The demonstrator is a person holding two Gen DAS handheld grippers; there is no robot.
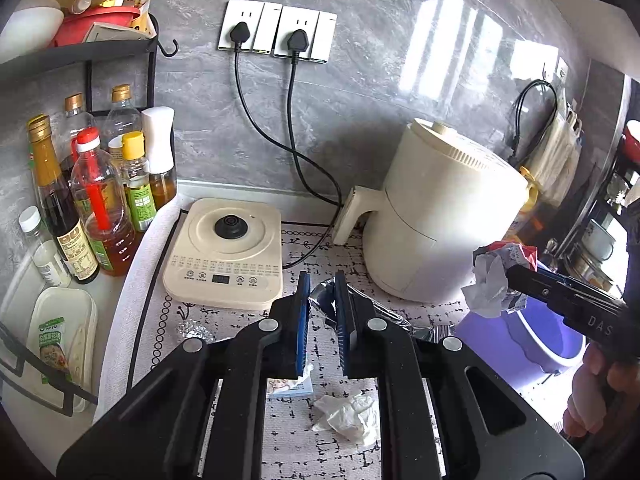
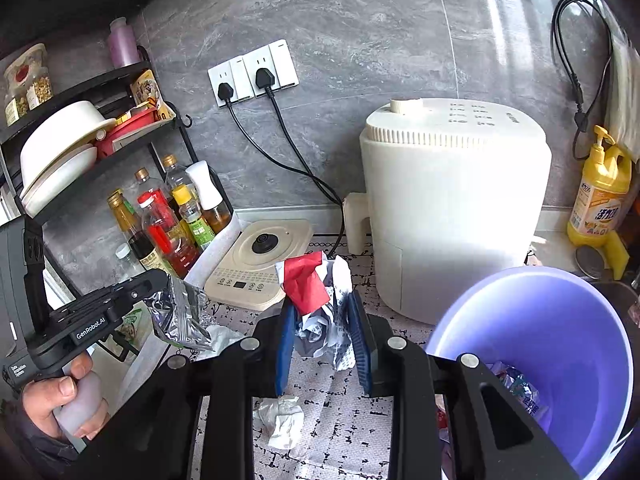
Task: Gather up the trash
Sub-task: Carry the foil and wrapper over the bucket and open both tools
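Firstly, the purple bin [image 2: 560, 344] stands on the worktop [image 2: 320, 408] at the right, in front of the white air fryer [image 2: 452, 208]; inside it lie some crumpled wrappers [image 2: 516, 388], how many I cannot tell. The right gripper [image 2: 324, 344] has its fingers closed on a wad of red and white paper [image 2: 316, 292], held in the air beside the bin's rim. The left gripper [image 1: 322, 320] has its fingers closed on a silver foil bag [image 2: 180, 312], lifted above the worktop. One crumpled white tissue [image 1: 350, 414] lies on the patterned mat [image 1: 288, 432] below the grippers, and a small printed card [image 1: 290, 386] lies just beside it. The mat covers the worktop, and behind it is a grey marble wall [image 1: 360, 80] with two black plugs [image 1: 268, 36] in the sockets. One cream kettle base [image 1: 226, 252] stands left of the fryer. Left of it are about eight sauce bottles [image 1: 100, 200] under a black rack [image 1: 80, 48]. One yellow soap bottle [image 2: 600, 196] stands at the far right.
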